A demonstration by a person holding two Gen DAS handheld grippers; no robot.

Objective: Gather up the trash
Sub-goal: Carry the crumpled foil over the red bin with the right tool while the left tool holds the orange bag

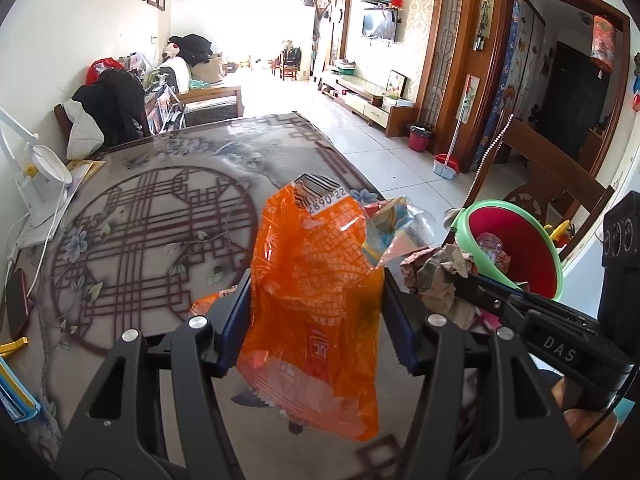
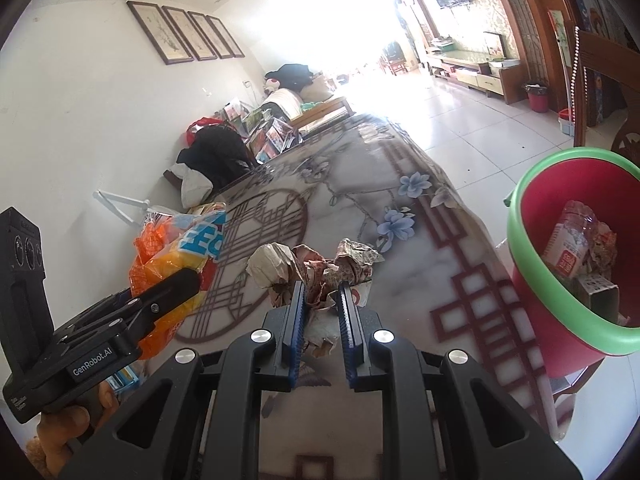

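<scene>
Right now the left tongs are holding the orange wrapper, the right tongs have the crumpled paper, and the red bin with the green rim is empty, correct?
Not quite: the red bin is not empty. The right wrist view shows a crushed plastic bottle and other trash inside. The rest holds: left tongs grip the orange wrapper, right tongs the crumpled paper.

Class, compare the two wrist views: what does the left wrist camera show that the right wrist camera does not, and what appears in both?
Only the left wrist view shows the barcode on the orange wrapper and the white lamp base. Only the right shows the box inside the bin and the right gripper from behind. Both show the crumpled paper, the red bin and the patterned tablecloth.
</scene>
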